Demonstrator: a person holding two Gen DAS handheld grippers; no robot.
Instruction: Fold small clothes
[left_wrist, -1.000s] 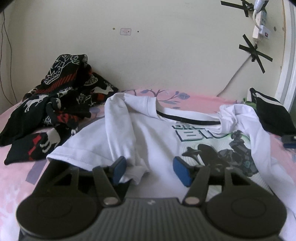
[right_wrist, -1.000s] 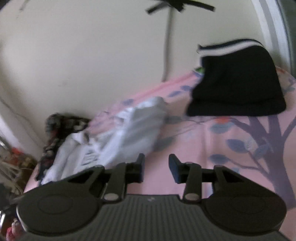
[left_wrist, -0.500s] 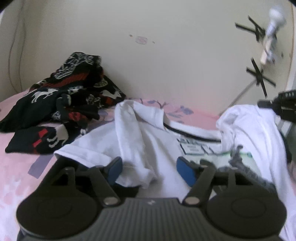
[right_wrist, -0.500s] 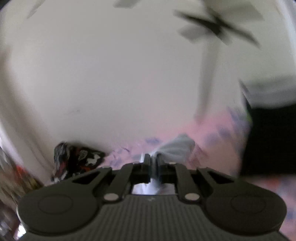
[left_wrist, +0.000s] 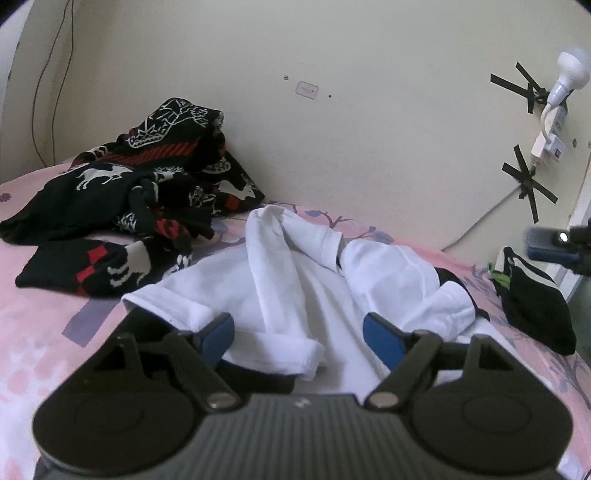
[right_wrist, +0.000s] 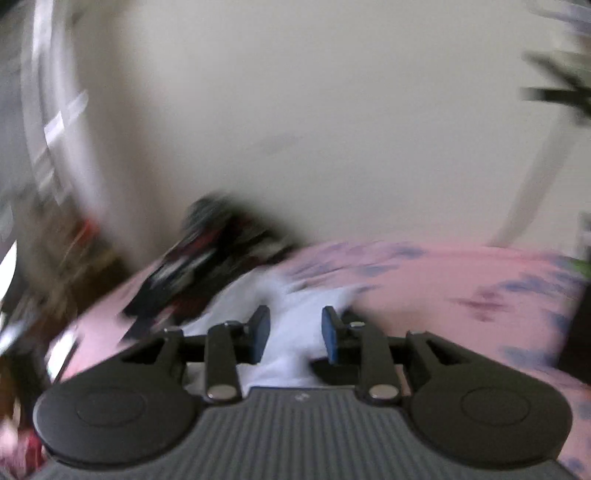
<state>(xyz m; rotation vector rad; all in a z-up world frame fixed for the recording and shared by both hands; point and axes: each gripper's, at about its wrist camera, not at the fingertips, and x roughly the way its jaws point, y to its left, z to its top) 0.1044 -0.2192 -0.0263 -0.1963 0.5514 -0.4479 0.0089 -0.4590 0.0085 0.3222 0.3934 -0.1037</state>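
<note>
A white T-shirt (left_wrist: 295, 291) lies on the pink bedsheet (left_wrist: 40, 339), its right side folded over the middle so the print is hidden. My left gripper (left_wrist: 299, 338) is open, low over the shirt's near edge, with a rolled sleeve between its blue pads (left_wrist: 219, 338). The right gripper shows at the far right of the left wrist view (left_wrist: 550, 243). In the blurred right wrist view my right gripper (right_wrist: 295, 334) is open, with white shirt cloth (right_wrist: 291, 325) lying between and below the pads.
A heap of black patterned clothes (left_wrist: 136, 199) lies at the back left against the wall. A folded black garment (left_wrist: 532, 302) sits at the right bed edge. A taped cable and power strip (left_wrist: 546, 136) hang on the wall.
The right gripper closed on the shirt's right side, carried it left over the print, then opened. The left gripper stayed open by the sleeve.
</note>
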